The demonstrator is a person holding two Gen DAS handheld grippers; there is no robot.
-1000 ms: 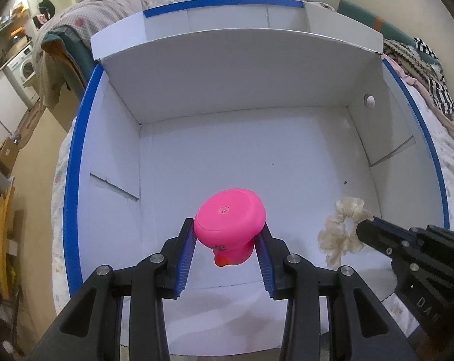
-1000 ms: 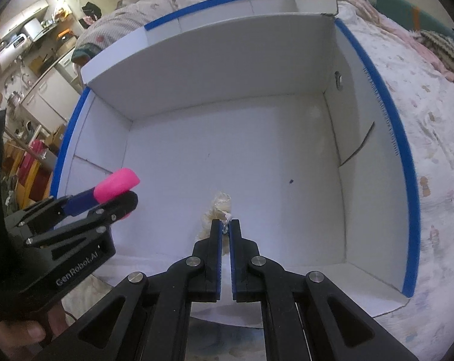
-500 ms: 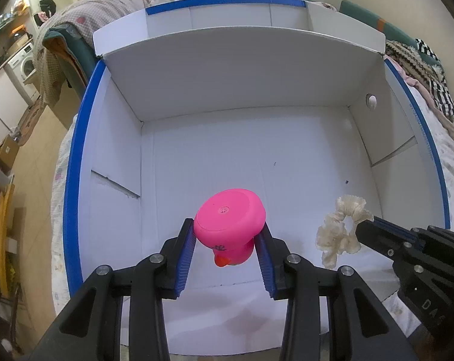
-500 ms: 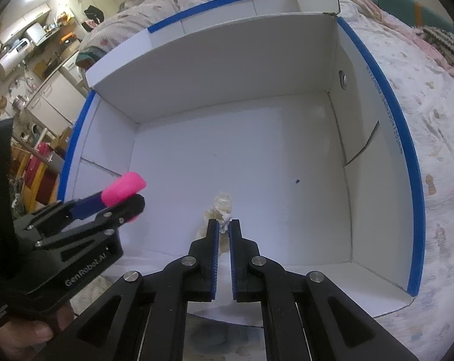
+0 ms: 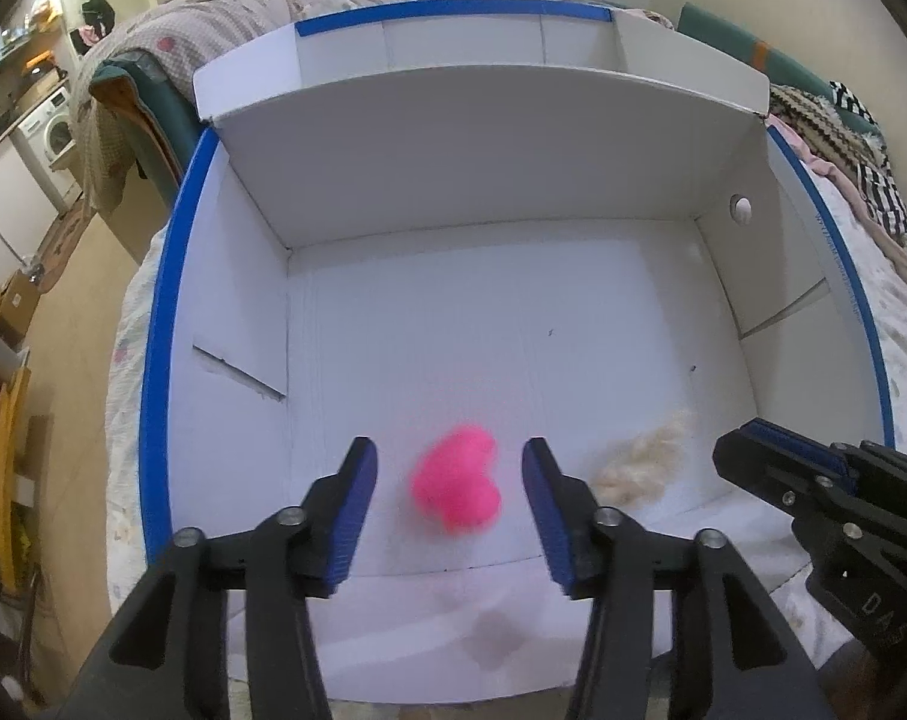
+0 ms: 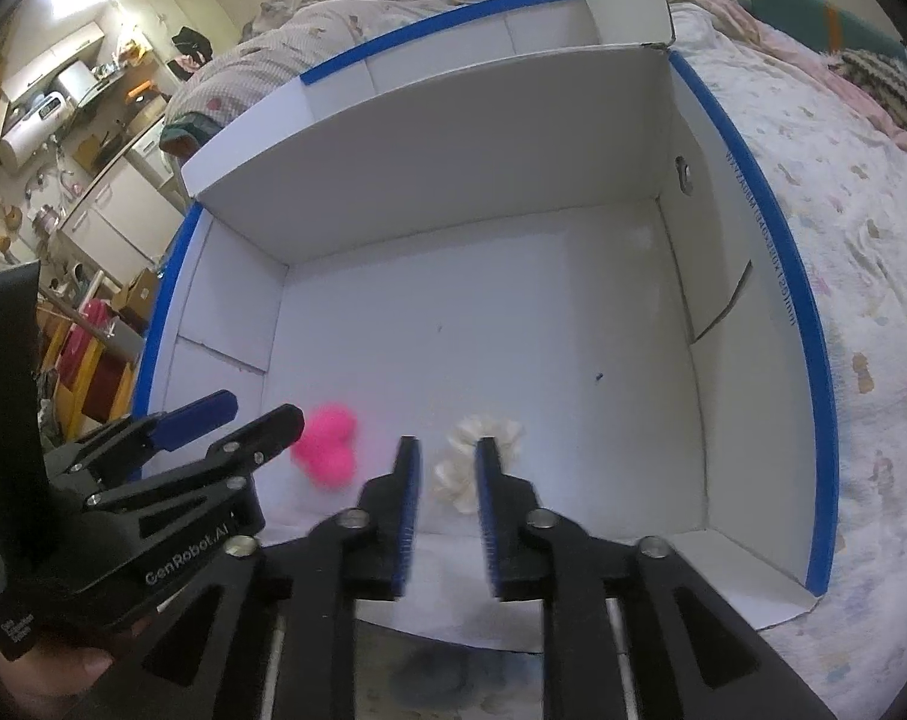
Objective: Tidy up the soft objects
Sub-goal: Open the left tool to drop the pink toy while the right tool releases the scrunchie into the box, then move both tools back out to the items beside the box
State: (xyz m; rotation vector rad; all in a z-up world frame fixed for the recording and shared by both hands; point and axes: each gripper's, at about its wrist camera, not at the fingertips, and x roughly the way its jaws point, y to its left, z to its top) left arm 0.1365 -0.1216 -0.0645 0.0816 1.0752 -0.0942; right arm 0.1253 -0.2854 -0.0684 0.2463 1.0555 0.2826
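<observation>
We see a white box (image 5: 513,192) with blue-taped rims, flaps open, sitting on a bed (image 6: 861,252).

Left gripper (image 5: 450,483): jaws spread and opening. The pink toy (image 5: 456,492) shows blurred between them, clear of both pads, over the box floor near the front wall, at about 6 o'clock in the left wrist view. We cannot tell whether it rests on the floor.

Right gripper (image 6: 447,468): jaws parted and opening. The cream scrunchie (image 6: 474,462) lies between and beyond the tips; neither pad presses on it. It is blurred in the left view, at about 4 o'clock from the toy.

In the right wrist view the toy sits at 9 o'clock of the scrunchie, the two apart. A hand (image 6: 57,675) holds the left gripper at lower left.
</observation>
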